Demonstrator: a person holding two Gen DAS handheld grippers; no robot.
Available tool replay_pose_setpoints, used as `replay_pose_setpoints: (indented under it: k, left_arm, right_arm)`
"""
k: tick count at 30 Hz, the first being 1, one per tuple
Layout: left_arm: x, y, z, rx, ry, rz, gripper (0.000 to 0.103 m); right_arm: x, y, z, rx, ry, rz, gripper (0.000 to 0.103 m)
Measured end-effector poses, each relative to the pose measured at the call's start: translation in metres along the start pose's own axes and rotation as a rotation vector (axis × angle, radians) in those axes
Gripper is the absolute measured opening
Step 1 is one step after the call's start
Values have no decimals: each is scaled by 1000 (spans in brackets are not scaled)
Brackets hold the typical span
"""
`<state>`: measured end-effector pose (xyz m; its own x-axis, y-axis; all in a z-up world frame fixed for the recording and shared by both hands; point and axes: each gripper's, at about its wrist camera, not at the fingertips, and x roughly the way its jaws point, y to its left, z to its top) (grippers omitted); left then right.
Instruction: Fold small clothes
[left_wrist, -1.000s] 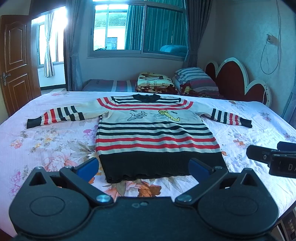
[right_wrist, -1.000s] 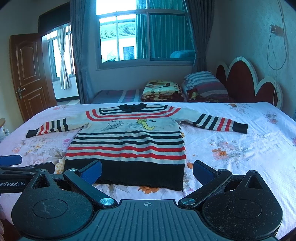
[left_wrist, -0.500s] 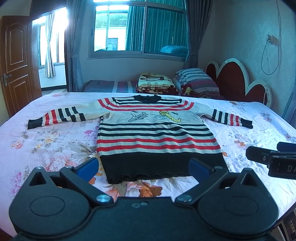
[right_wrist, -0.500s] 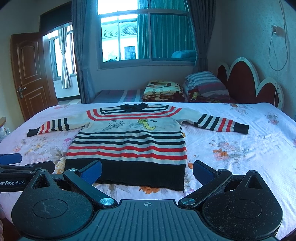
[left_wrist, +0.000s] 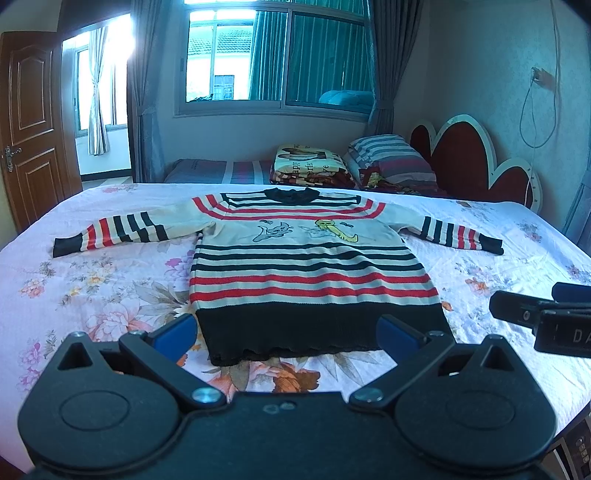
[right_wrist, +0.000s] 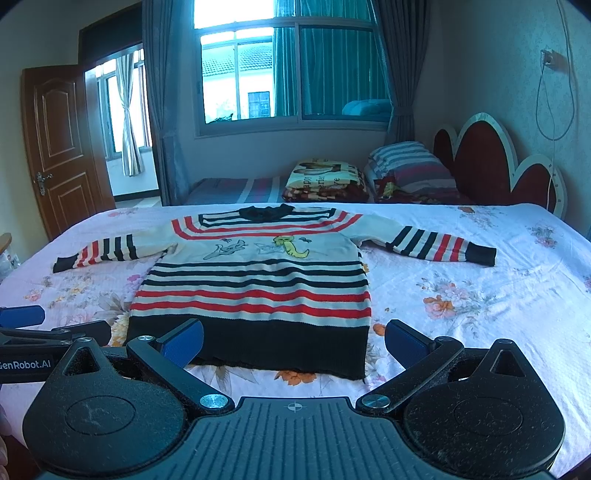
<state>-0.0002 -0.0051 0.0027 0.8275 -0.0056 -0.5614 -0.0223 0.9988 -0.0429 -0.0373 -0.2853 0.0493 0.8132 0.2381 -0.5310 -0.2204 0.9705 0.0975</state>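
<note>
A small striped sweater (left_wrist: 306, 269) lies flat and face up on the floral bed sheet, both sleeves spread out, black hem nearest me. It also shows in the right wrist view (right_wrist: 255, 280). My left gripper (left_wrist: 286, 334) is open and empty, hovering just short of the hem. My right gripper (right_wrist: 293, 341) is open and empty, also just short of the hem, toward its right part. The right gripper's fingers (left_wrist: 517, 314) show at the right edge of the left wrist view. The left gripper's fingers (right_wrist: 55, 330) show at the left edge of the right wrist view.
The bed (left_wrist: 92, 280) has a pink floral sheet. Folded blankets (left_wrist: 310, 166) and a striped pillow (left_wrist: 391, 155) sit at the far side by the red headboard (left_wrist: 469, 158). A wooden door (right_wrist: 59, 144) stands at the left. A window is behind.
Both grippers have drifted slightly; the sweater sits a little lower and nearer in both views. Nothing was taken hold of.
</note>
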Motion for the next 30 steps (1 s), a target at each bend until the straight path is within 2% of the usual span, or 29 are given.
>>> replay_pose_setpoints:
  k: [6, 9, 11, 14, 18, 22, 27, 30]
  left_arm:
    - [1, -1, -1, -8, 4, -3, 102]
    - [1, 2, -1, -64, -23, -65, 102]
    - [8, -4, 0, -59, -5, -94, 102]
    - [17, -18, 2, -22, -19, -79, 102]
    - [26, -34, 11, 8, -89, -79, 102]
    - [47, -48, 24, 58, -105, -70, 102]
    - [87, -39, 43, -24, -78, -51, 102]
    - [121, -29, 58, -57, -24, 17, 102]
  right_arm:
    - [0, -1, -1, 0, 6, -4, 103]
    - [0, -6, -2, 8, 11, -9, 103]
    - [1, -13, -3, 14, 8, -26, 103]
    - [3, -29, 2, 38, 2, -49, 103]
    - [10, -54, 15, 76, -18, -85, 103]
    - [24, -84, 25, 114, -28, -133, 103]
    - [54, -129, 38, 196, -26, -133, 103]
    - [75, -157, 48, 233, -44, -153, 102]
